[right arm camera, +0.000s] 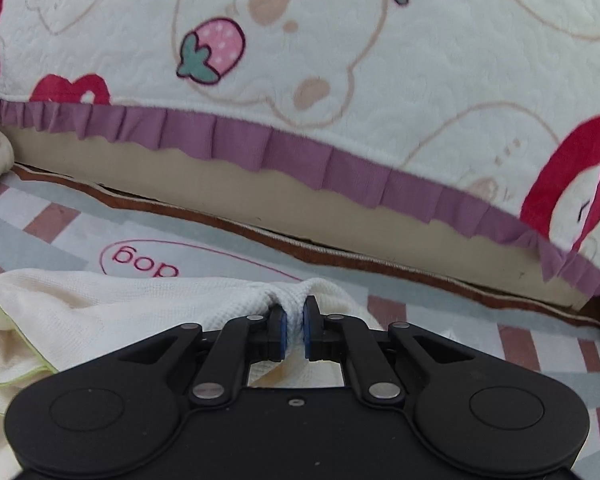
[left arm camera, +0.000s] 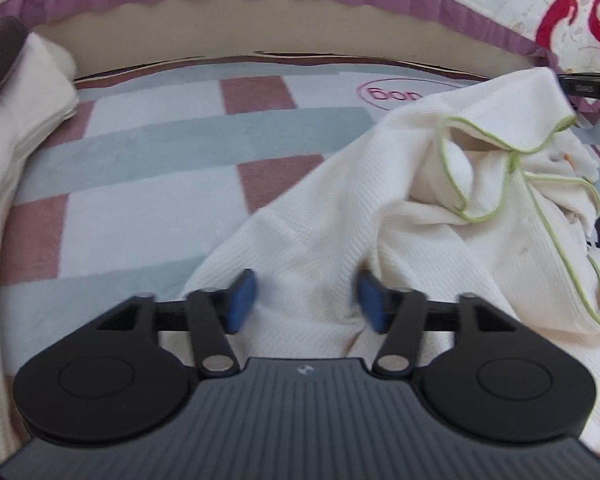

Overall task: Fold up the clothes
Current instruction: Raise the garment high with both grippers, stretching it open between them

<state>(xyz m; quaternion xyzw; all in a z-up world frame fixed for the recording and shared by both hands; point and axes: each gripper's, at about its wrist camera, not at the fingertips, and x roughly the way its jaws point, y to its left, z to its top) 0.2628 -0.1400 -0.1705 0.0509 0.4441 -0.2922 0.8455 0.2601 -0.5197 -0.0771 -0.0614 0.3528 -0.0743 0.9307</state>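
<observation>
A cream ribbed garment [left arm camera: 340, 208] with thin green trim [left arm camera: 540, 216] lies crumpled on a checked mat [left arm camera: 140, 152]. My left gripper [left arm camera: 306, 300] is open over the garment's near edge. Cloth lies between its blue pads [left arm camera: 242, 300], and they stand wide apart without pressing on it. In the right wrist view the same garment [right arm camera: 80, 308] spreads to the left. My right gripper [right arm camera: 294, 330] is shut on a pinched fold of it, which bunches up just ahead of the pads.
A cartoon-print quilt [right arm camera: 340, 60] with a purple ruffle [right arm camera: 300, 160] overhangs the far side of the mat [right arm camera: 500, 320]. Stacked cream cloth [left arm camera: 32, 92] sits at the left, with something dark brown [left arm camera: 0, 48] on top. A black object [left arm camera: 588, 88] shows at the right edge.
</observation>
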